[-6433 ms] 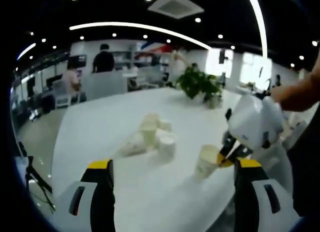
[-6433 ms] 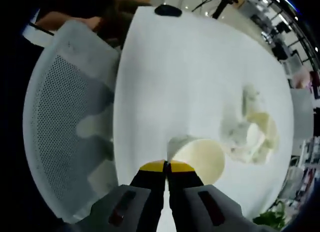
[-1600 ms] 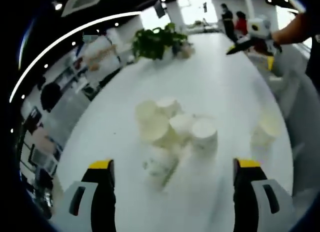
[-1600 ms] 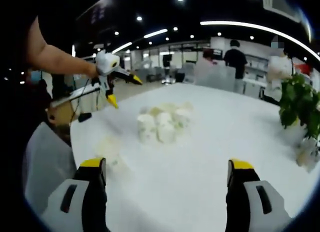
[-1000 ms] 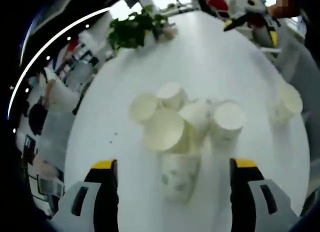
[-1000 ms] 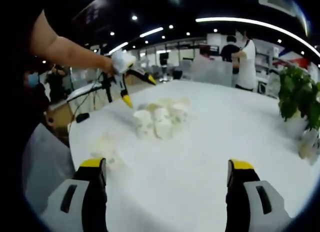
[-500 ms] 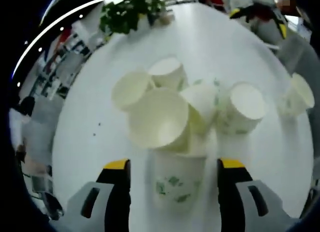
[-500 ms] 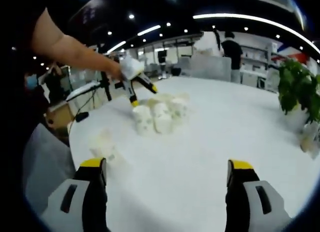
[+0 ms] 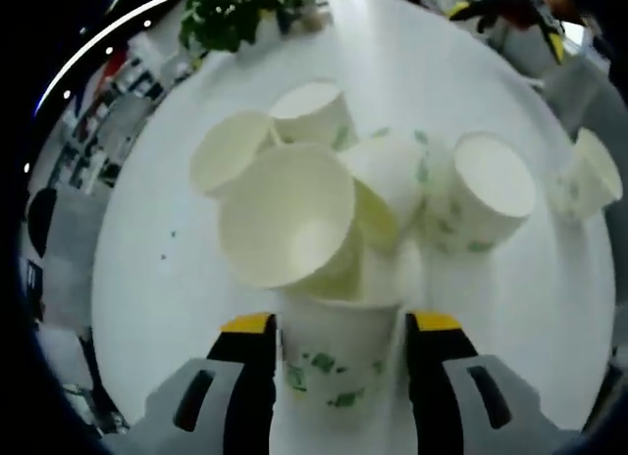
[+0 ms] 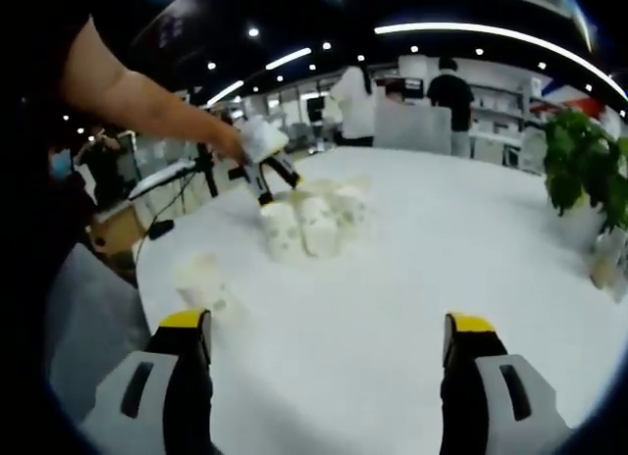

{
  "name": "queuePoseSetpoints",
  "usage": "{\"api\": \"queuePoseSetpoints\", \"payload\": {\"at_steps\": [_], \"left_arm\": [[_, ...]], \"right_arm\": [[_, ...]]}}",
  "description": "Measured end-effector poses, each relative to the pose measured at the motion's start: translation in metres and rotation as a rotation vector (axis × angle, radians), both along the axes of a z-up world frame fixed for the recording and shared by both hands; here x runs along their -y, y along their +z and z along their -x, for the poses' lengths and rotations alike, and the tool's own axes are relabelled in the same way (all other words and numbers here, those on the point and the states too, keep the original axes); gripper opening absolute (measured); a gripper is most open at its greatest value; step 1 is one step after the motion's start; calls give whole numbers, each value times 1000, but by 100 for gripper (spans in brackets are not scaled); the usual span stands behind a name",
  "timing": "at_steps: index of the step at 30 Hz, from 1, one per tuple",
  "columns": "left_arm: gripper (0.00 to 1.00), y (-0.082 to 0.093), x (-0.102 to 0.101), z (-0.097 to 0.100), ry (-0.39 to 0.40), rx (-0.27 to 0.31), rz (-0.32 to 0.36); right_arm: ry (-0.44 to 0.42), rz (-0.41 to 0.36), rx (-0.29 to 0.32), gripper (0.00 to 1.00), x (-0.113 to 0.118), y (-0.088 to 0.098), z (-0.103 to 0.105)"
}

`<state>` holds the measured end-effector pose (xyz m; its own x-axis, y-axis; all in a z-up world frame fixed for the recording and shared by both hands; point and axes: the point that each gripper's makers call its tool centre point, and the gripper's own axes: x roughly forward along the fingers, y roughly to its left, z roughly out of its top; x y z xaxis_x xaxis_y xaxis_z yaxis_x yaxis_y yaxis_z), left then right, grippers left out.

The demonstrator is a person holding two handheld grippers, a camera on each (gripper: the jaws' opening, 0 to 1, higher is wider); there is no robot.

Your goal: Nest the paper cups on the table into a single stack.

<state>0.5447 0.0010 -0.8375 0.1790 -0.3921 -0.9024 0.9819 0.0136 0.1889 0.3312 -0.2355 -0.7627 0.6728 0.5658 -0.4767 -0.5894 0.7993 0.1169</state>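
Paper cup [image 9: 339, 362] sits between the left claw's [image 9: 339, 328] closing-in jaws; right claw [image 10: 319, 328] spread wide.

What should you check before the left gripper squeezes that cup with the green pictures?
1. Printed cup sits between the left gripper jaws: ok.
2. Jaws closed on it: cannot tell; they stand close beside its walls.
3. Neighbours out of the way: not ok; a tilted cup leans over its rim.
4. Right gripper free to help: ok, open and away from the cluster.
5. Lone cup stands apart, upright: ok.
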Motion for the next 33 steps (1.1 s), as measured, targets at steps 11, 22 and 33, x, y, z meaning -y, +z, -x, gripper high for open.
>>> {"api": "queuePoseSetpoints", "payload": {"at_steps": [11,22,33], "left_arm": [[43,1,-2,1,70,-32,19],[42,10,-20,5,202,-56,119],[41,44,-40,-23,555,5,419]], "right_arm": [[4,-2,3,96,-1,2,1],[7,-1,14,96,-1,6,2],[16,-2,20,96,-5,8,2]]}}
